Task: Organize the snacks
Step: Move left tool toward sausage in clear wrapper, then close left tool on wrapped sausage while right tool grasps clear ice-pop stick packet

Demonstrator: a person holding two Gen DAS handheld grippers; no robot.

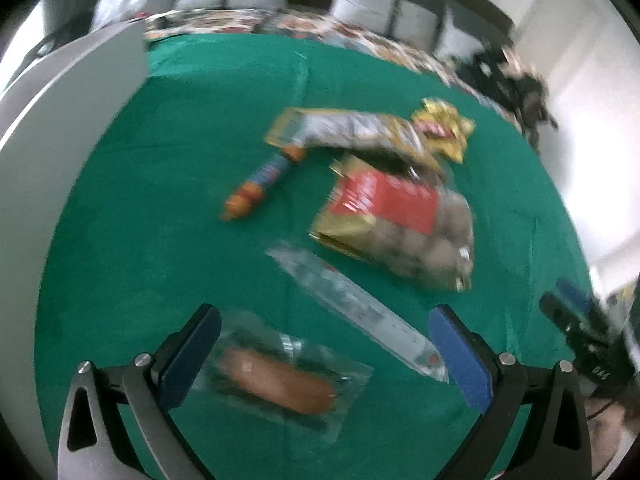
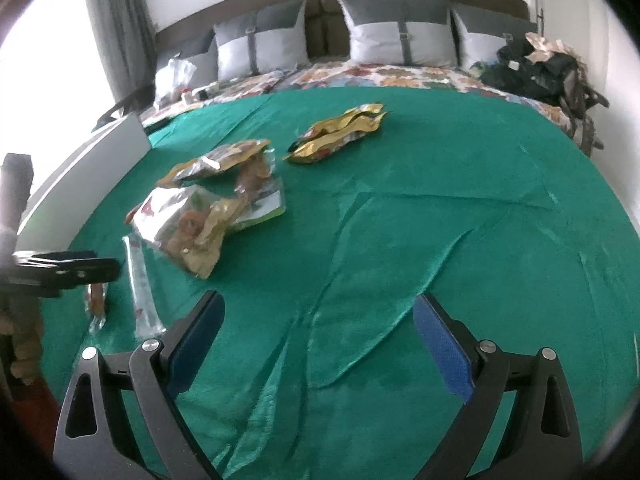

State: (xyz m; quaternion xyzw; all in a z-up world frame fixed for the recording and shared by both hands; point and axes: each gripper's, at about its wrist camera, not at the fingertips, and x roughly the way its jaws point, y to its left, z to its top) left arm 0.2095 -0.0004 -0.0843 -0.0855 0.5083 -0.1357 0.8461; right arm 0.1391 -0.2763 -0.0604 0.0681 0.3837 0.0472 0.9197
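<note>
Several snack packs lie on a green cloth (image 1: pixel 132 216). In the left wrist view my left gripper (image 1: pixel 324 320) is open, hovering over a clear pack holding an orange sausage (image 1: pixel 280 384), which lies between its jaws. A long clear sleeve (image 1: pixel 356 304), a red-and-gold bag of round snacks (image 1: pixel 396 220), an orange-ended stick (image 1: pixel 260 180), a silver bag (image 1: pixel 352 128) and a gold bag (image 1: pixel 444 128) lie beyond. My right gripper (image 2: pixel 318 312) is open and empty over bare cloth; the left gripper (image 2: pixel 64 270) shows at its left, above the sausage pack (image 2: pixel 96 300).
A white box (image 1: pixel 72 120) stands at the left edge of the cloth, also in the right wrist view (image 2: pixel 92 160). Grey pillows (image 2: pixel 400 32) and a dark bag (image 2: pixel 540 68) sit at the bed's head. The cloth is wrinkled (image 2: pixel 360 260) in front of the right gripper.
</note>
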